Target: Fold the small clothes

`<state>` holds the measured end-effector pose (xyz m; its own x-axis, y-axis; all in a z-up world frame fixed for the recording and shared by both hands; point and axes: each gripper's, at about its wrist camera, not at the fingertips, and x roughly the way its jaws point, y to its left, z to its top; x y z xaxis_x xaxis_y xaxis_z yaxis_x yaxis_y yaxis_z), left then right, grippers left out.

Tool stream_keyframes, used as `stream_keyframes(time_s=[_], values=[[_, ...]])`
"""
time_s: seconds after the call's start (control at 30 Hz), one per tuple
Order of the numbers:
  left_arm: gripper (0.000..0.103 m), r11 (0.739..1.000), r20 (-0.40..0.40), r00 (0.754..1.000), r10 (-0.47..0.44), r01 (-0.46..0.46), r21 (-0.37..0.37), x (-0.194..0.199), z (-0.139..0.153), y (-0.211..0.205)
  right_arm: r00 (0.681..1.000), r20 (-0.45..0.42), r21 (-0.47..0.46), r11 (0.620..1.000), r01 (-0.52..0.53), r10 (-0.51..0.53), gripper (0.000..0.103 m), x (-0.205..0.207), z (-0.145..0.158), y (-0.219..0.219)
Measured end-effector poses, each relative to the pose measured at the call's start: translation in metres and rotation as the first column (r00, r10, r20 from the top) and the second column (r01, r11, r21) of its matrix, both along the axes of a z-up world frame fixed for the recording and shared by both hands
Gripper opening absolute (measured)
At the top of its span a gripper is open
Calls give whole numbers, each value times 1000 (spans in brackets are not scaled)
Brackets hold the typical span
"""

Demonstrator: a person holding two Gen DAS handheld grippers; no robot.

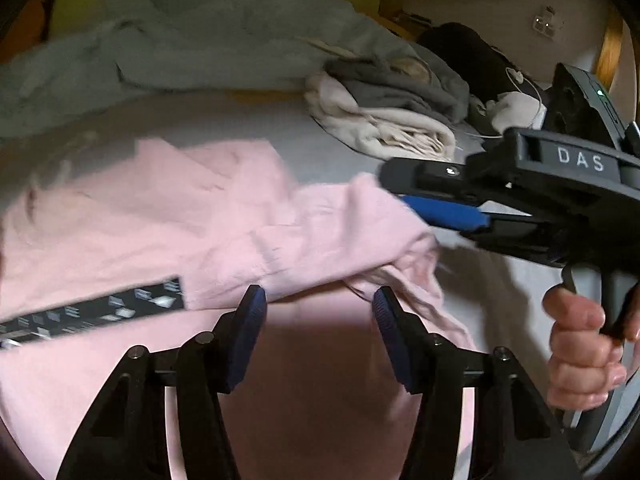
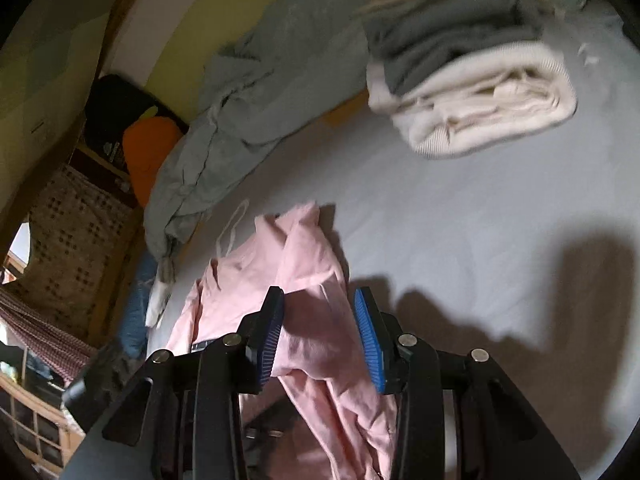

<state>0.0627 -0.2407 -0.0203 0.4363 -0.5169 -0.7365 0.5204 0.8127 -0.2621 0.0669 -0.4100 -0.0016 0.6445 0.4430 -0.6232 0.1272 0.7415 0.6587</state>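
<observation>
A pink garment (image 1: pixel 168 216) with a black printed strip (image 1: pixel 100 312) lies crumpled on the pale bed sheet (image 1: pixel 248 120). My left gripper (image 1: pixel 318 300) is open just above its near edge, with pink cloth under the gap. My right gripper (image 1: pixel 404 196) comes in from the right, held by a hand (image 1: pixel 580 352), with its blue pad against the garment's right fold. In the right wrist view the right gripper (image 2: pixel 318 300) is open, with a fold of the pink garment (image 2: pixel 308 280) lying between the fingers.
A folded pile of grey and cream clothes (image 1: pixel 392 112) (image 2: pixel 472 92) sits at the back of the bed. A rumpled grey-green blanket (image 1: pixel 180 44) (image 2: pixel 224 136) lies along the far side. A dark bag and white cable (image 1: pixel 492 68) are at the right.
</observation>
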Motion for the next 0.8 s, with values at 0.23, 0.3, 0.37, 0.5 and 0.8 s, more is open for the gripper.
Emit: stream_keyframes(time_s=[0.23, 0.3, 0.37, 0.5, 0.8], values=[[56, 998, 8, 998, 58, -58, 32, 5, -10, -8, 991, 100, -35, 996, -82, 85, 1, -13, 19, 18], [56, 998, 14, 999, 47, -47, 42, 4, -7, -7, 986, 109, -66, 991, -117, 123, 1, -20, 24, 27], [56, 999, 26, 999, 26, -27, 32, -2, 0, -1, 990, 87, -110, 989, -98, 108, 1, -26, 23, 31], [57, 999, 73, 997, 27, -29, 19, -16, 14, 26, 985, 151, -242, 964, 113, -78, 22, -32, 40, 16], [57, 995, 66, 994, 89, -87, -46, -14, 22, 46, 999, 24, -117, 992, 49, -46, 48, 0, 4, 6]])
